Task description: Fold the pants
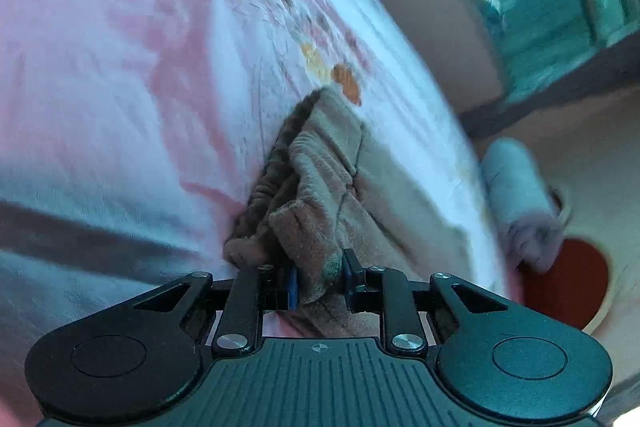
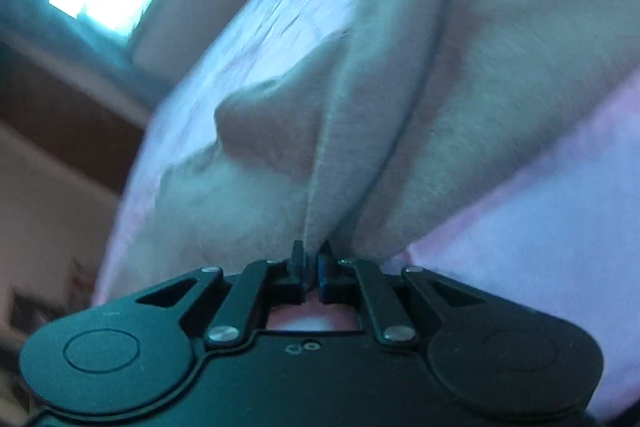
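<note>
Both tools grip the pants while a fold is being carried across the bed, so the step in hand looks like the lift-and-carry of one fold rather than its start or finish.

The left tool (image 1: 320,281) is clamped on a thick bunch of the beige fleece pants (image 1: 344,183), close to the dark brown ribbed waistband (image 1: 280,163), which runs away from it along the garment's edge. The right tool (image 2: 312,267) is pinched tight on a raised ridge of the same pants (image 2: 400,131), with the cloth fanning out from it to both sides and lying on the bed beyond.

The pants rest on the pink and white bedsheet (image 1: 120,67), near the bed's edge, with a printed orange patch (image 1: 347,83) on the sheet just past the far end of the waistband. Off the bed, beside that edge, stands a rolled pale cloth (image 1: 516,195) next to something red and round (image 1: 564,279).

Both views are smeared. The next move probably calls for bringing both held edges over together, level with each other, laying them onto the flat part of the pants so the edges line up, and only then letting go.
</note>
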`<state>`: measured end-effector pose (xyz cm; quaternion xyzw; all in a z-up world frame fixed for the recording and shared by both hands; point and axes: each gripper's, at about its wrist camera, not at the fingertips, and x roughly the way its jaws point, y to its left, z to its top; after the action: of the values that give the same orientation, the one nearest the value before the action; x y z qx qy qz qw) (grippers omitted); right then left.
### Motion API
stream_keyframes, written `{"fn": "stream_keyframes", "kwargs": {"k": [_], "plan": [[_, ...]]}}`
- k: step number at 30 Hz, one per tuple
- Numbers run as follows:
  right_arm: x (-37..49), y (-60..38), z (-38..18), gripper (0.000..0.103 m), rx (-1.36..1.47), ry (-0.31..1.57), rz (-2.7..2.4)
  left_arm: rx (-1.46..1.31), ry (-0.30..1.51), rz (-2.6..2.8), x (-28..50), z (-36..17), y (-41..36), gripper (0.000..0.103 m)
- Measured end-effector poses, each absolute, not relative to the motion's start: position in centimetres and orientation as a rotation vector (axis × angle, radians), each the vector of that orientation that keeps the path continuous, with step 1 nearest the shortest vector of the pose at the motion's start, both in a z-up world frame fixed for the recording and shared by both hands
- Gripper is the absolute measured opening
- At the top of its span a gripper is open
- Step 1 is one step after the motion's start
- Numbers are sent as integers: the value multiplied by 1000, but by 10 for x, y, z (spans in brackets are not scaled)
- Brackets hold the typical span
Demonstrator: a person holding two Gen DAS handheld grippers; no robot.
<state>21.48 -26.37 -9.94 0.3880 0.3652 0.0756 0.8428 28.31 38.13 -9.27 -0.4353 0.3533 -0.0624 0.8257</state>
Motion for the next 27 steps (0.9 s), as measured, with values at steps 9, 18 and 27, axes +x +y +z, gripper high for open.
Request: {"fn": "stream_keyframes", "kwargs": {"k": [9, 18, 27], "plan": [[210, -260, -79, 0, 809, 690, 175, -844, 602, -219, 266, -60, 377, 22], [216, -256, -95, 0, 766, 729, 151, -856, 741, -155, 271, -97, 387, 23], [223, -262, -95, 5, 800, 746, 180, -889, 704, -151, 277, -98, 377, 67]]}}
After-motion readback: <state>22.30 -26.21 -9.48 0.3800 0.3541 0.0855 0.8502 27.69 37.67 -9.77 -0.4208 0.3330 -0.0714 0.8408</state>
